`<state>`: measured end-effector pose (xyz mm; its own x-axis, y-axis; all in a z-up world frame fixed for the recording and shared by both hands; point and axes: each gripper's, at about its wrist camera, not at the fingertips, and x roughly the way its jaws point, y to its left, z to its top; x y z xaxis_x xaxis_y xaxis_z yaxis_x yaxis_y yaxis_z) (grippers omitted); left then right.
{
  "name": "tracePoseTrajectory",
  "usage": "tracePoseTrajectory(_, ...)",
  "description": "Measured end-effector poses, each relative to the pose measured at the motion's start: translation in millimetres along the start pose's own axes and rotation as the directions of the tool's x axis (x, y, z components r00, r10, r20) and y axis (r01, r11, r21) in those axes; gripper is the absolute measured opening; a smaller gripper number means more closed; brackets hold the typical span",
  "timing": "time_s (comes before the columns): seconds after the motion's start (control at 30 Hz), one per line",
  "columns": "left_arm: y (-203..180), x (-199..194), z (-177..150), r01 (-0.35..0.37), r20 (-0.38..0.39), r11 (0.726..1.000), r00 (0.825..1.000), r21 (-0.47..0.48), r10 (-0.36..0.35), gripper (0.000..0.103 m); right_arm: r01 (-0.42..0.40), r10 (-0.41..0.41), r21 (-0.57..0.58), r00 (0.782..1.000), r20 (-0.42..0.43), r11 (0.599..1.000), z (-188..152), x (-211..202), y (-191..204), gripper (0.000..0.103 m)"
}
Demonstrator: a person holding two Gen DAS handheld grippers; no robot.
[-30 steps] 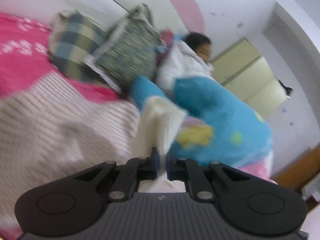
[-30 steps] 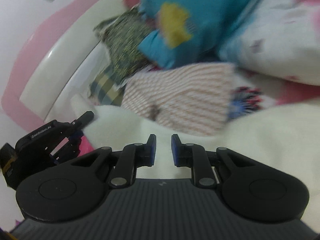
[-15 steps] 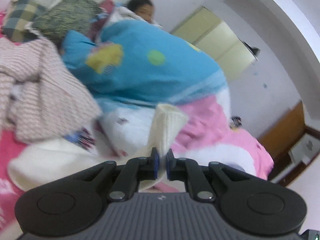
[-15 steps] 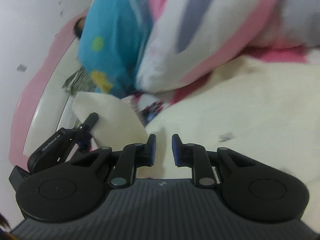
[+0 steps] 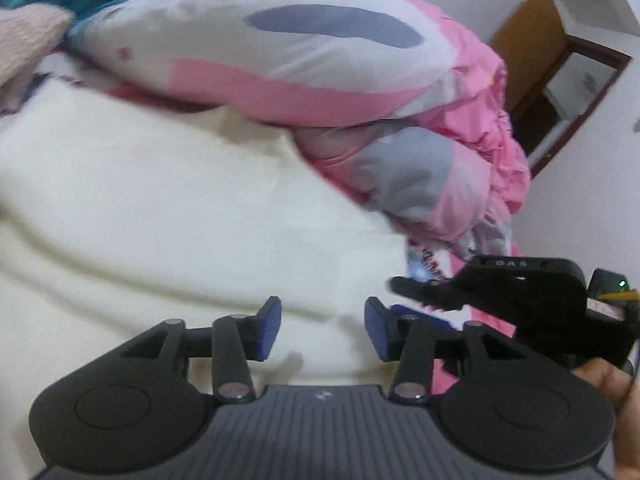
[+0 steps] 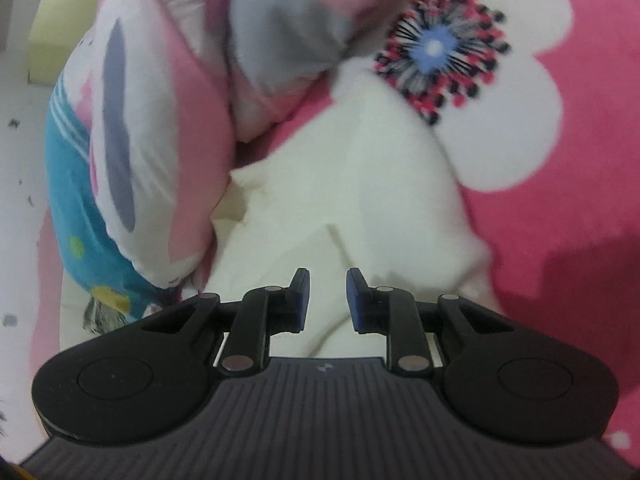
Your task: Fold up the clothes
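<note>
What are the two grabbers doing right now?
Left gripper: open, just let go of the white sweater.
Right gripper: open a little, holding nothing.

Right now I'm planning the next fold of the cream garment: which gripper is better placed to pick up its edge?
Probably the right gripper: the cream garment ends close beside it on the pink flowered sheet. The left gripper, jaws just opened, hovers over its broad middle.

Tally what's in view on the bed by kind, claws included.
Cream garment: 1
Pink, white and grey quilt: 1
Pink flowered bedsheet: 1
Striped knit garment: 1
Claws: 2, the left claw and the right claw, both open over the cream garment
Total: 6
</note>
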<state>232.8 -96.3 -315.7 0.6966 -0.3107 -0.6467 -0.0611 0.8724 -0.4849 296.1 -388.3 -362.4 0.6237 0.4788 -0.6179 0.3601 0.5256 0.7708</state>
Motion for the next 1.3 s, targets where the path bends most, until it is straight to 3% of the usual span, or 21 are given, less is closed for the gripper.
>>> tracePoseTrajectory(0.07, 21.9, -16.2, 10.4, -0.086, -0.02, 0.996, 0.996, 0.023, 0.087, 0.05, -0.005, 0.005, -0.009, 1.0, -0.012, 1.0, 0.1, 4.5, -0.6, 0.026)
tracePoseTrajectory(0.17, 55.8, -36.9, 27.2, -0.24, -0.017, 0.966, 0.97, 0.094, 0.242, 0.05, 0.037, -0.04, -0.083, 0.999, -0.037, 0.996, 4.4, 18.1, 10.9, 0.038)
tracePoseTrajectory(0.23, 79.9, -41.3, 36.8, -0.333, -0.012, 0.932, 0.941, 0.141, 0.338, 0.05, 0.075, -0.084, -0.15, 0.995, -0.051, 0.986, 9.4, 34.2, 21.7, 0.045)
tracePoseTrajectory(0.33, 117.5, -40.4, 48.1, -0.444, -0.024, 0.879, 0.89, 0.175, 0.455, 0.05, 0.115, -0.141, -0.24, 0.986, -0.092, 0.964, 15.0, 64.1, 30.9, 0.045)
tracePoseTrajectory(0.47, 143.6, -34.5, 55.6, -0.541, -0.053, 0.824, 0.83, 0.17, 0.556, 0.05, 0.131, -0.195, -0.38, 0.972, -0.134, 0.916, 10.0, 94.9, 51.3, 0.047)
tracePoseTrajectory(0.5, 147.8, -33.6, 56.8, -0.558, -0.062, 0.814, 0.817, 0.164, 0.573, 0.05, 0.143, -0.217, -0.419, 0.967, -0.135, 0.897, 7.0, 99.9, 57.7, 0.04)
tracePoseTrajectory(0.53, 151.3, -30.9, 57.7, -0.567, -0.074, 0.809, 0.81, 0.156, 0.582, 0.051, 0.159, -0.243, -0.456, 0.961, -0.132, 0.876, 4.0, 103.7, 63.7, 0.023)
tracePoseTrajectory(0.6, 157.7, -24.2, 59.0, -0.582, -0.098, 0.801, 0.797, 0.14, 0.596, 0.051, 0.181, -0.28, -0.501, 0.951, -0.129, 0.846, -0.5, 107.8, 73.8, 0.01)
tracePoseTrajectory(0.7, 159.8, -14.7, 64.1, -0.581, -0.102, 0.803, 0.798, 0.131, 0.594, 0.051, 0.165, -0.257, -0.514, 0.96, -0.112, 0.842, -0.1, 88.1, 92.8, 0.006)
tracePoseTrajectory(0.83, 163.6, -3.4, 73.8, -0.605, -0.091, 0.788, 0.783, 0.114, 0.615, 0.051, 0.122, -0.188, -0.53, 0.979, -0.073, 0.839, 4.0, 46.5, 123.6, 0.003)
tracePoseTrajectory(1.03, 176.7, 6.4, 85.8, -0.634, -0.073, 0.771, 0.767, 0.06, 0.637, 0.052, 0.131, -0.171, -0.532, 0.985, -0.027, 0.837, 4.9, 7.9, 139.4, 0.003)
tracePoseTrajectory(1.07, 179.5, 6.6, 87.0, -0.638, -0.079, 0.768, 0.764, 0.052, 0.64, 0.053, 0.143, -0.182, -0.54, 0.983, -0.019, 0.829, 6.1, 6.3, 137.5, 0.003)
tracePoseTrajectory(1.17, 186.0, 3.9, 87.4, -0.622, -0.097, 0.782, 0.777, 0.03, 0.622, 0.054, 0.212, -0.243, -0.528, 0.97, 0.01, 0.823, 8.8, 5.7, 116.5, 0.003)
tracePoseTrajectory(1.3, 183.9, 5.5, 85.3, -0.62, -0.107, 0.781, 0.773, 0.079, 0.625, 0.056, 0.314, -0.382, -0.516, 0.924, -0.026, 0.797, 10.5, 43.2, 65.2, 0.003)
